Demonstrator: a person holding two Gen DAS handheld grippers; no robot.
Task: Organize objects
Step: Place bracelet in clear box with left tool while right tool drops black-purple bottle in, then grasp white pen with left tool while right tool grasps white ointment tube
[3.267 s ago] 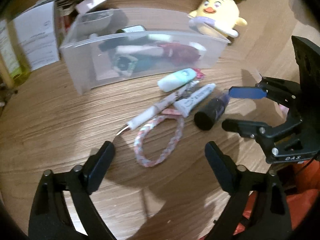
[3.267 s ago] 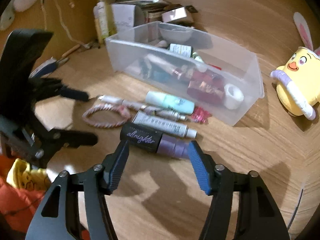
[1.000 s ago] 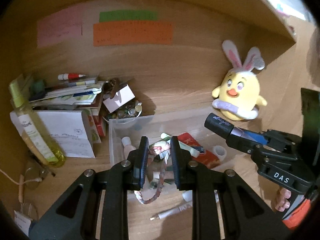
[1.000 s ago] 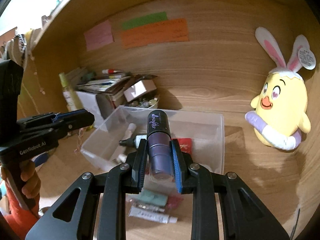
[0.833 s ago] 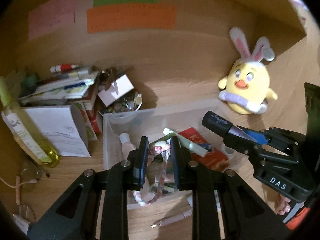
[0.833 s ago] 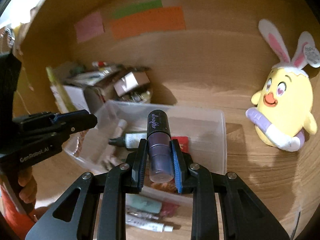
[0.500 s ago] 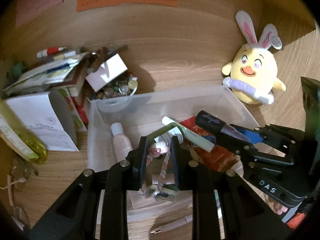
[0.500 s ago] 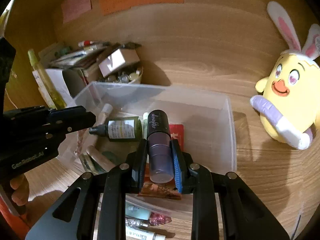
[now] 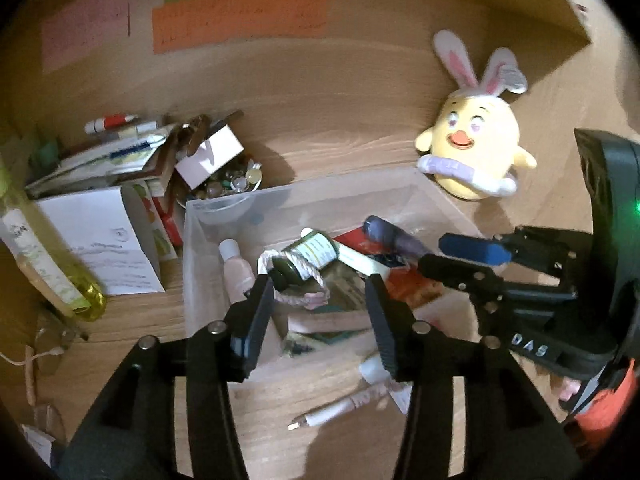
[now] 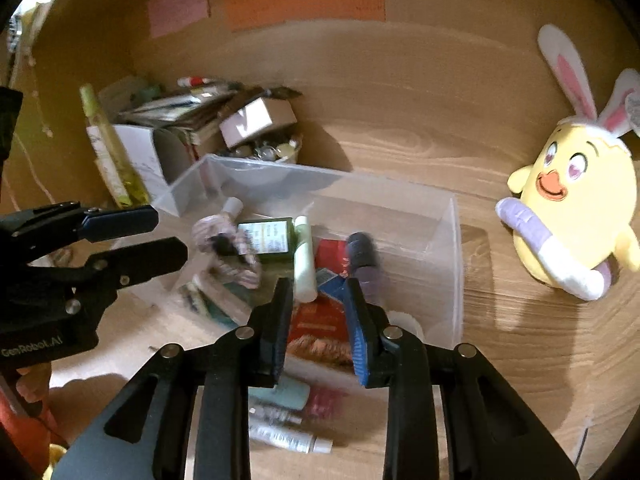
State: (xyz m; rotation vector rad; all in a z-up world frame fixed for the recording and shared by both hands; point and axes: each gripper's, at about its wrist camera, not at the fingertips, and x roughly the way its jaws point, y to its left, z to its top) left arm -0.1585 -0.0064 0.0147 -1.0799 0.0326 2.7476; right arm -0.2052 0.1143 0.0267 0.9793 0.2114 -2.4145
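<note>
A clear plastic bin (image 9: pixel 192 248) (image 10: pixel 452 264) stands on the wooden desk. My left gripper (image 9: pixel 318 300) is open over its front edge; the pink braided loop (image 9: pixel 304 298) lies inside, around a green bottle (image 9: pixel 306 258). My right gripper (image 10: pixel 320 304) is open over the bin; the dark purple spray bottle (image 10: pixel 362 258) lies blurred in the bin just beyond its fingertips, also in the left wrist view (image 9: pixel 390 236). A pale green tube (image 10: pixel 304 264) and a red packet (image 10: pixel 320 320) lie in the bin too.
On the desk in front of the bin lie a mint tube (image 10: pixel 284 396), a white tube (image 10: pixel 288 438) and a white pen (image 9: pixel 336 412). A yellow bunny plush (image 10: pixel 576 216) sits right. Boxes, papers and a yellow bottle (image 9: pixel 48 276) crowd the left.
Both grippers have opened over the bin. The braided loop dropped from the left gripper and the purple bottle from the right; both now lie in the bin.
</note>
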